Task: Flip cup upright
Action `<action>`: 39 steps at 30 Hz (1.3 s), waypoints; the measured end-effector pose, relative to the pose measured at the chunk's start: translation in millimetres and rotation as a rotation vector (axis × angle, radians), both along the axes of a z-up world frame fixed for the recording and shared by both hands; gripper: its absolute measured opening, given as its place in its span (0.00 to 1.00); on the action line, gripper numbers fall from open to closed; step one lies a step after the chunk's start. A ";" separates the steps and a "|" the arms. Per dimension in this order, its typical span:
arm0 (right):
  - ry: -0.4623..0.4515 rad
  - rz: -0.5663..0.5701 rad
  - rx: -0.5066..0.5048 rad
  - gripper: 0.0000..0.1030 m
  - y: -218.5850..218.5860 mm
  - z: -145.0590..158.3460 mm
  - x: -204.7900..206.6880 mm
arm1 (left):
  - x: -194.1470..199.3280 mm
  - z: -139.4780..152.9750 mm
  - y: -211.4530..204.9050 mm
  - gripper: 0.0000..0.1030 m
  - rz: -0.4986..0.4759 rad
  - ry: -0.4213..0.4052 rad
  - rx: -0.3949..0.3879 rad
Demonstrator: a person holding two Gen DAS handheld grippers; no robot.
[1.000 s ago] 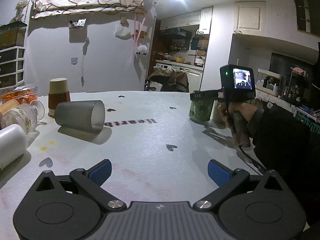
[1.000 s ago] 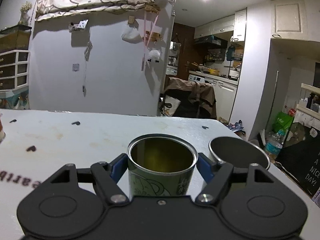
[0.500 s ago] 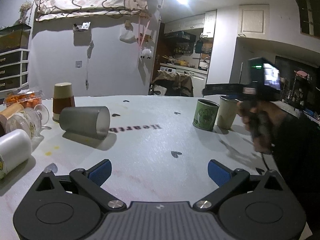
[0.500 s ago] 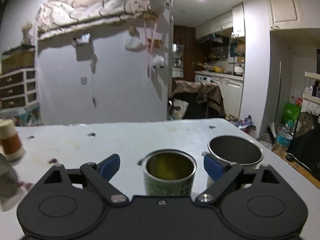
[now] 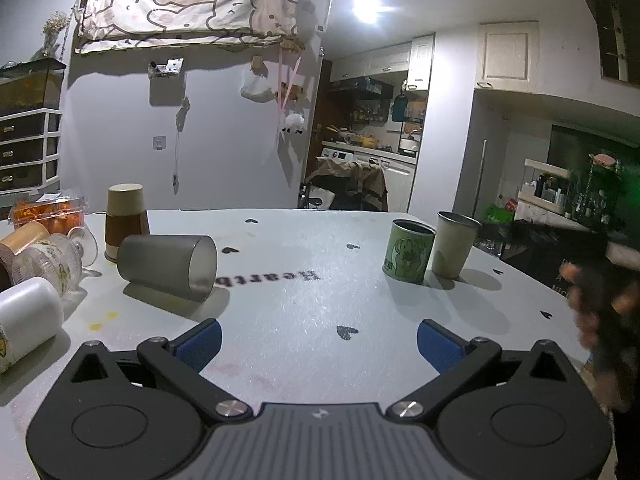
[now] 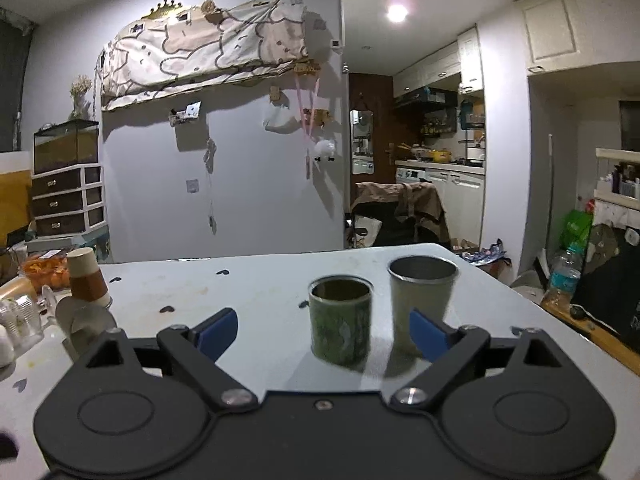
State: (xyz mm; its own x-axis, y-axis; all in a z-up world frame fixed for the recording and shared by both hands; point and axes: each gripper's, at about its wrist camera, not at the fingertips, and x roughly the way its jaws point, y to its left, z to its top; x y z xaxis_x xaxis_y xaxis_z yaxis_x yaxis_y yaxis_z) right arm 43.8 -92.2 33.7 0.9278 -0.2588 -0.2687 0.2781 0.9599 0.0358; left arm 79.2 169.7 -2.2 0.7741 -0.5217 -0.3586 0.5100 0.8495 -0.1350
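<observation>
Frosted grey cup on its side, cylindrical, smooth. Beside it an upturned paper cup; well apart, upright green tin and metal tumbler. Left gripper and right gripper: jaws wide, holding nothing.

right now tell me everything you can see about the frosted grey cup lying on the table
The frosted grey cup is a plain, translucent cylinder, glass or plastic by its look. It lies on its side on the white table, its open mouth turned toward the printed lettering. A shadow falls beneath it. Just behind it stands an upside-down brown paper cup; whether they touch is unclear. Neither gripper holds it.
</observation>
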 end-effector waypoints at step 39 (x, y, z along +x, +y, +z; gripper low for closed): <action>-0.012 -0.003 -0.052 1.00 42.3 -39.2 -98.1 | -27.7 -7.5 -8.5 1.00 0.172 -0.066 0.090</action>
State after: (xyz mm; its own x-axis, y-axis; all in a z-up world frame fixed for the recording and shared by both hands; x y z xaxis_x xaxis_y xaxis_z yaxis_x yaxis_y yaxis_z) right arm -54.3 -49.8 -5.5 0.9300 -0.2747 -0.2442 0.2807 0.9597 -0.0107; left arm 51.5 161.1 -9.7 0.8723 -0.3478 -0.3438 0.3616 0.9320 -0.0255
